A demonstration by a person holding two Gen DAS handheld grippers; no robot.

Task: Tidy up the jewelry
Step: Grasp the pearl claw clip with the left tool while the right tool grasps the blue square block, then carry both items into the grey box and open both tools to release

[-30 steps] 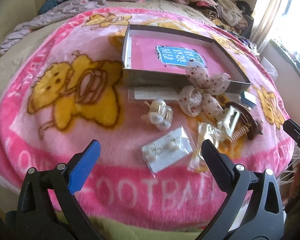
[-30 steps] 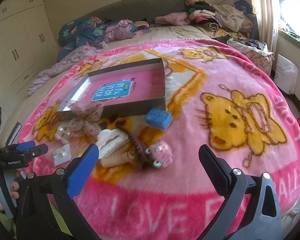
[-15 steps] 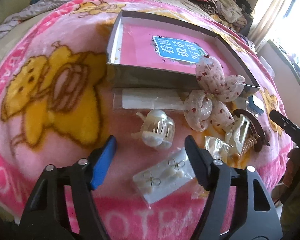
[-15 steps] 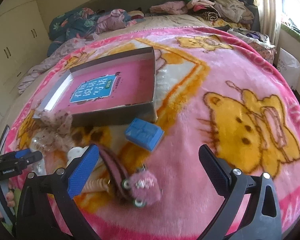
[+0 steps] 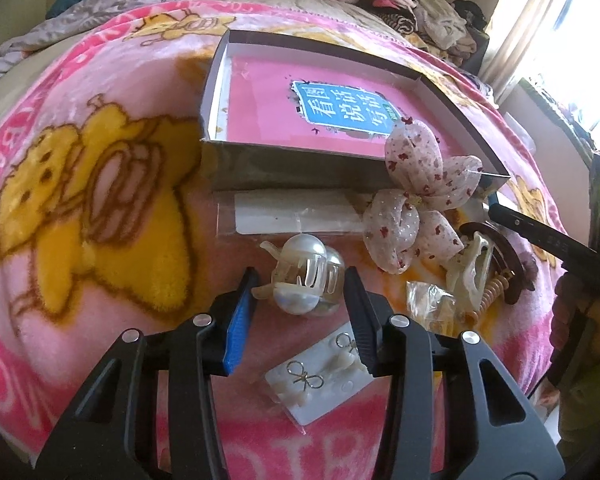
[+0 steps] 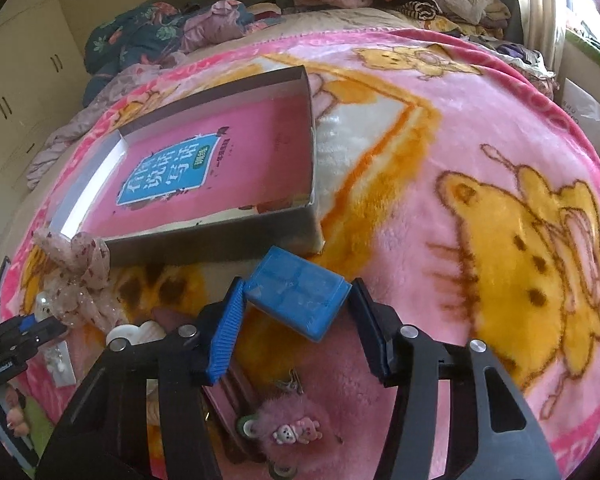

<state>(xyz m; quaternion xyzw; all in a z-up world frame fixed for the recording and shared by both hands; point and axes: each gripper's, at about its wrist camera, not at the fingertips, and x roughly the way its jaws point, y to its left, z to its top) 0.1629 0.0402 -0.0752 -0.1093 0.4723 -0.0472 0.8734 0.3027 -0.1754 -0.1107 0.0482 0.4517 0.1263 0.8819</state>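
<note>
A pearl hair claw (image 5: 304, 280) lies on the pink blanket between the fingertips of my left gripper (image 5: 300, 276). Its jaws are closing around the claw and small gaps still show at the pads. A blue plastic case (image 6: 296, 296) sits tilted in front of the open cardboard box (image 6: 220, 240). My right gripper (image 6: 296, 284) is closing on the case, and both pads touch its corners. Under the left gripper lies an earring card (image 5: 324, 376). A spotted fabric bow (image 5: 416, 200) leans on the box's front wall (image 5: 284, 168).
A white claw clip (image 5: 472, 268), a brown clip (image 5: 508, 252), a clear sachet (image 5: 432, 304) and a long clear packet (image 5: 296, 216) lie beside the box. A pink fluffy clip (image 6: 288, 424) lies below the right gripper. Piled clothes line the bed's far edge.
Both grippers have dropped toward the blanket and narrowed from wide open. The left now brackets the pearl claw. The right has come over the blue case and closed onto it.
</note>
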